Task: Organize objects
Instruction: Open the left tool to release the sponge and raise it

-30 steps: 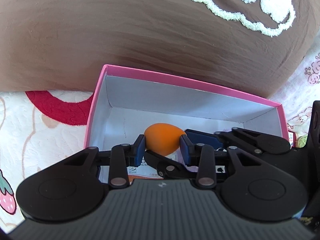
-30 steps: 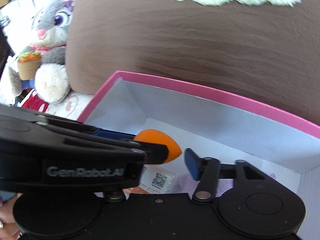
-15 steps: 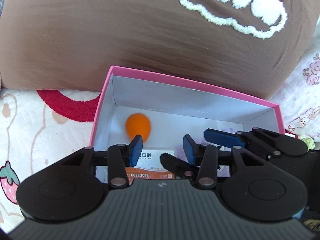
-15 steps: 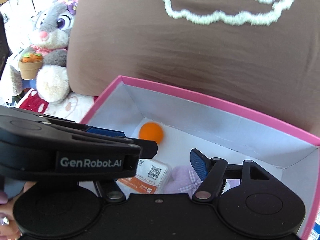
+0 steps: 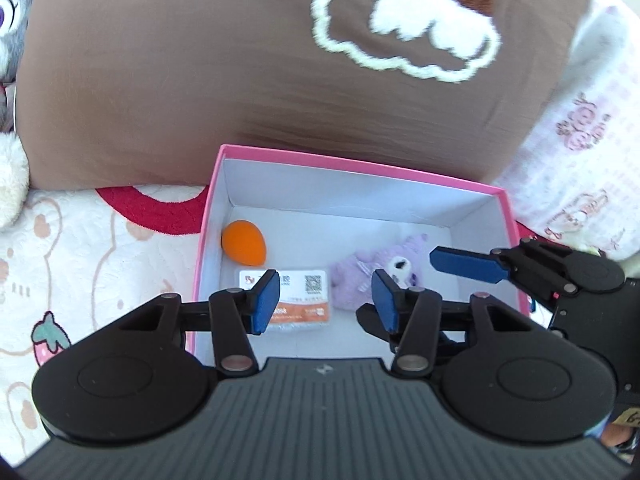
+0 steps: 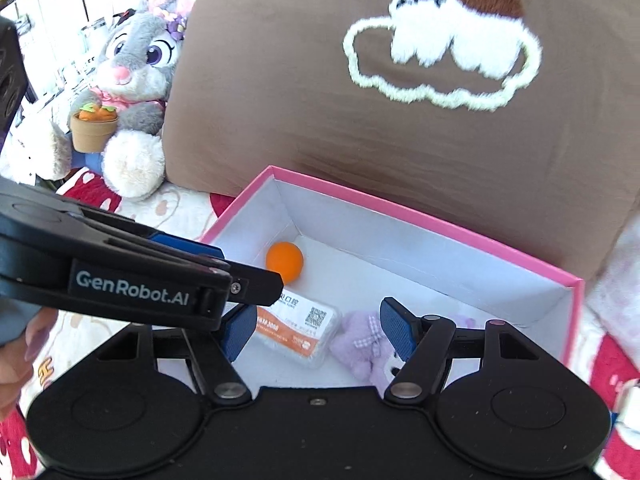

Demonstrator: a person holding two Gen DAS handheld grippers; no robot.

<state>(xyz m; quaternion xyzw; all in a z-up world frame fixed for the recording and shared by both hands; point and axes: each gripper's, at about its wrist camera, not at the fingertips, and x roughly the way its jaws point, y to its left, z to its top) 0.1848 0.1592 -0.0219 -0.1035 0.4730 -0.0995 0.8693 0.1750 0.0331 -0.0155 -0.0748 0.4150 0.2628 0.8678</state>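
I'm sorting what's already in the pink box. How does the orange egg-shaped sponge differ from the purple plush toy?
The orange sponge is smooth, plain and egg-shaped; the purple plush toy is fuzzy, lumpy and has a checked bow. The sponge lies in the box's far left corner, the plush toy nearer the middle, right of the card packet. Both lie loose on the floor of the pink box, with neither tool holding them.

A: The card packet (image 5: 286, 294) in the pink box (image 5: 360, 168): readable?

B: No. Its print is too small, and the left claw (image 5: 326, 296) covers one corner.

A: The purple plush toy (image 6: 360, 344)?

B: Half hidden behind the right claw (image 6: 320, 330). The box's near wall is hidden too, and the stuffed rabbit (image 5: 8, 20) is cut by the frame edge.
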